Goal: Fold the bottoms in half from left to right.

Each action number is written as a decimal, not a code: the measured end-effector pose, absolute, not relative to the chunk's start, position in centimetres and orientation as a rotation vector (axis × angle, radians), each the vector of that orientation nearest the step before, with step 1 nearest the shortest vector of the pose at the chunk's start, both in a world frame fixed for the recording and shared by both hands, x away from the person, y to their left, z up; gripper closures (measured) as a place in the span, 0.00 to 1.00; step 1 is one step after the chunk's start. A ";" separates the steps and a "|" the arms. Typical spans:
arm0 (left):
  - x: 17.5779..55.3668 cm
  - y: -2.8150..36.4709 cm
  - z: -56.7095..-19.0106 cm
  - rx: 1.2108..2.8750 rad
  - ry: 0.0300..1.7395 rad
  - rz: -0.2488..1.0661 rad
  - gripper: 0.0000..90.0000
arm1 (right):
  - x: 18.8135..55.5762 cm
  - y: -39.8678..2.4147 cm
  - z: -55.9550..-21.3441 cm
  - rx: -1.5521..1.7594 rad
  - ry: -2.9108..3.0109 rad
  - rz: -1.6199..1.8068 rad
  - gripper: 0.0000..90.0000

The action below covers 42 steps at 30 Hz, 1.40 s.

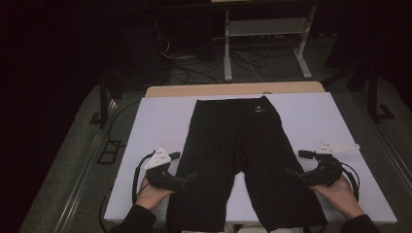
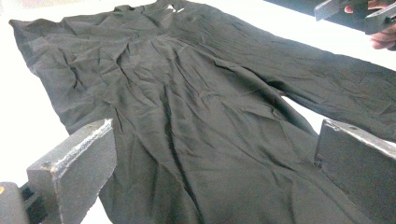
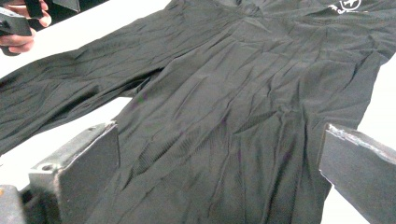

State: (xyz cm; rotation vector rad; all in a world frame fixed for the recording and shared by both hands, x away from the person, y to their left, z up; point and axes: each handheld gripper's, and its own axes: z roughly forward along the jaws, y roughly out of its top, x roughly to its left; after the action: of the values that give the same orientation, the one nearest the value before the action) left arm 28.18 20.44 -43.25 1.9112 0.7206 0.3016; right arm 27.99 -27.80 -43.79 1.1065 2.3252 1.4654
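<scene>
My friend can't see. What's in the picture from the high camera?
Black shorts lie flat on a white table, waistband at the far end. A person's hands hold the left gripper and right gripper at the leg sides, fingers open and pointing inward.

White table (image 1: 160, 126) with bare wooden strip (image 1: 233, 89) along far edge. Beyond far edge: white metal frame (image 1: 265, 43), loose cables (image 1: 194, 68) on grey floor (image 1: 73, 160).

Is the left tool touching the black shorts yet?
Cannot tell. In the high view the left tool overlaps the edge of the shorts, but no contact or gap is plain. The left gripper view shows open jaws with cloth beyond them.
</scene>
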 end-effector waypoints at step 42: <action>28.1 20.2 -43.4 1.913 0.736 0.295 0.00 | 29.8 -25.4 -40.8 1.068 2.376 1.387 0.00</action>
State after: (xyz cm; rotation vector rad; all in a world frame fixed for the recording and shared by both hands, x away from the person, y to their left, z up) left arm 28.06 20.19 -43.41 1.9135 0.7357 0.2955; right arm 29.81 -25.37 -40.79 1.0682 2.3757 1.3865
